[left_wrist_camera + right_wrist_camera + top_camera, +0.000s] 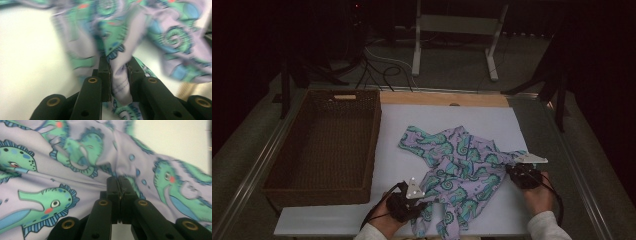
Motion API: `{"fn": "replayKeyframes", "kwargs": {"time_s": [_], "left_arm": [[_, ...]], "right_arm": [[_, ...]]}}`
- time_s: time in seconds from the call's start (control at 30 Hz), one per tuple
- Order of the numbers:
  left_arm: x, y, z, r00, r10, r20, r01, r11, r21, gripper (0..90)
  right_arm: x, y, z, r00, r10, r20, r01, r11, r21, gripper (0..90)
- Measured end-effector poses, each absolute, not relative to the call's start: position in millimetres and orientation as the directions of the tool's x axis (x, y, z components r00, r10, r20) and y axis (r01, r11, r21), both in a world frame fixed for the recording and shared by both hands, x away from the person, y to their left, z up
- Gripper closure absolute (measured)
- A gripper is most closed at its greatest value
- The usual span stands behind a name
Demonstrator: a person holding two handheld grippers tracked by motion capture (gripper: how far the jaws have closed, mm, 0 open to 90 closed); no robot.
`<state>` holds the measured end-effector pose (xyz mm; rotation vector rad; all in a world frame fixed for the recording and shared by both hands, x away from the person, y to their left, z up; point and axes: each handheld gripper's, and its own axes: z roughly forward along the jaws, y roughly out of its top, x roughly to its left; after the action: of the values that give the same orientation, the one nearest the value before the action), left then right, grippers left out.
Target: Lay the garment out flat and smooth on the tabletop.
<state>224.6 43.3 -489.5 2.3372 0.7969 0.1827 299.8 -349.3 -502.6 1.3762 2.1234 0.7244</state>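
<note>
Table (pixel 492 99) with wooden far edge, white board (pixel 392 150) covering its middle, brown wicker basket (pixel 324 145) standing at the left side, crumpled lilac seahorse-print garment (pixel 457 170) lying on the board's right half

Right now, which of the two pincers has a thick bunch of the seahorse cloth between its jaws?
The left gripper: a fat fold of the garment bulges between its jaws. The right gripper pinches just a thin edge, jaws nearly touching.

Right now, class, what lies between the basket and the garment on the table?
In the high view, just bare white board separates the basket from the garment.
</note>
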Motion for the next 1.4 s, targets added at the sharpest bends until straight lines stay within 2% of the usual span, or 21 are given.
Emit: {"fn": "replayKeyframes", "kwargs": {"time_s": [0.03,0.1,0.13,0.17,0.2,0.23,0.27,0.3,0.33,0.37,0.4,0.53,0.63,0.77,0.9,0.97,1.2,1.27,1.33,1.4], "left_arm": [[227,46,-489,0.795,0.603,-0.073,0.508,-0.594,0.623,77.7],[229,50,-488,0.805,0.575,-0.147,0.518,-0.559,0.648,75.8],[230,52,-487,0.820,0.533,-0.207,0.517,-0.536,0.668,71.7],[231,53,-485,0.826,0.497,-0.266,0.526,-0.511,0.680,63.9],[232,54,-484,0.826,0.485,-0.287,0.529,-0.491,0.692,55.7],[232,54,-484,0.826,0.485,-0.287,0.529,-0.491,0.692,51.6],[233,55,-482,0.825,0.482,-0.294,0.528,-0.474,0.705,51.6],[236,56,-479,0.823,0.487,-0.293,0.526,-0.458,0.717,41.1],[238,57,-478,0.820,0.493,-0.291,0.526,-0.448,0.723,37.1],[238,57,-478,0.820,0.493,-0.291,0.526,-0.448,0.723,34.6],[244,57,-476,0.816,0.496,-0.297,0.528,-0.431,0.732,31.6],[257,55,-476,0.794,0.541,-0.276,0.539,-0.417,0.732,27.8],[267,52,-480,0.781,0.559,-0.278,0.554,-0.415,0.722,28.7],[293,41,-492,0.748,0.605,-0.274,0.594,-0.426,0.682,32.3],[302,36,-499,0.734,0.623,-0.269,0.611,-0.434,0.662,38.1],[317,27,-511,0.712,0.639,-0.291,0.642,-0.425,0.638,43.9],[326,2,-515,0.735,0.624,-0.266,0.622,-0.465,0.630,50.6],[328,-3,-513,0.746,0.614,-0.259,0.614,-0.482,0.625,57.1],[330,-7,-511,0.746,0.612,-0.264,0.613,-0.474,0.632,74.9],[336,-7,-510,0.732,0.621,-0.280,0.624,-0.449,0.639,84.5]], "right_arm": [[300,-351,-502,-0.351,0.929,-0.119,0.659,0.335,0.673,88.8],[301,-353,-502,-0.340,0.933,-0.116,0.663,0.326,0.674,88.7],[301,-353,-501,-0.343,0.933,-0.109,0.665,0.323,0.674,88.0],[301,-354,-501,-0.352,0.931,-0.096,0.664,0.321,0.675,86.3],[300,-353,-501,-0.356,0.930,-0.085,0.665,0.317,0.676,79.3],[300,-353,-501,-0.360,0.931,-0.063,0.671,0.305,0.675,69.0],[300,-353,-501,-0.360,0.931,-0.063,0.671,0.305,0.675,69.0],[296,-351,-499,-0.375,0.927,-0.015,0.675,0.284,0.682,50.9],[293,-349,-498,-0.383,0.923,-0.013,0.669,0.287,0.685,44.6],[293,-349,-498,-0.383,0.923,-0.013,0.669,0.287,0.685,44.6],[286,-345,-495,-0.395,0.919,-0.018,0.654,0.295,0.696,32.5],[271,-341,-489,-0.400,0.916,-0.019,0.625,0.288,0.726,21.7],[259,-340,-485,-0.382,0.923,-0.058,0.595,0.293,0.748,21.4],[244,-341,-481,-0.387,0.921,-0.044,0.579,0.280,0.765,22.3],[234,-342,-479,-0.418,0.908,-0.036,0.569,0.293,0.768,22.0],[223,-341,-479,-0.446,0.894,-0.036,0.560,0.311,0.768,19.2],[213,-350,-490,-0.456,0.889,-0.025,0.593,0.325,0.737,15.8],[213,-354,-494,-0.458,0.889,-0.009,0.606,0.320,0.728,15.1],[211,-354,-494,-0.474,0.880,0.023,0.607,0.308,0.732,14.2],[206,-348,-492,-0.498,0.867,0.013,0.583,0.323,0.745,13.3]]}}
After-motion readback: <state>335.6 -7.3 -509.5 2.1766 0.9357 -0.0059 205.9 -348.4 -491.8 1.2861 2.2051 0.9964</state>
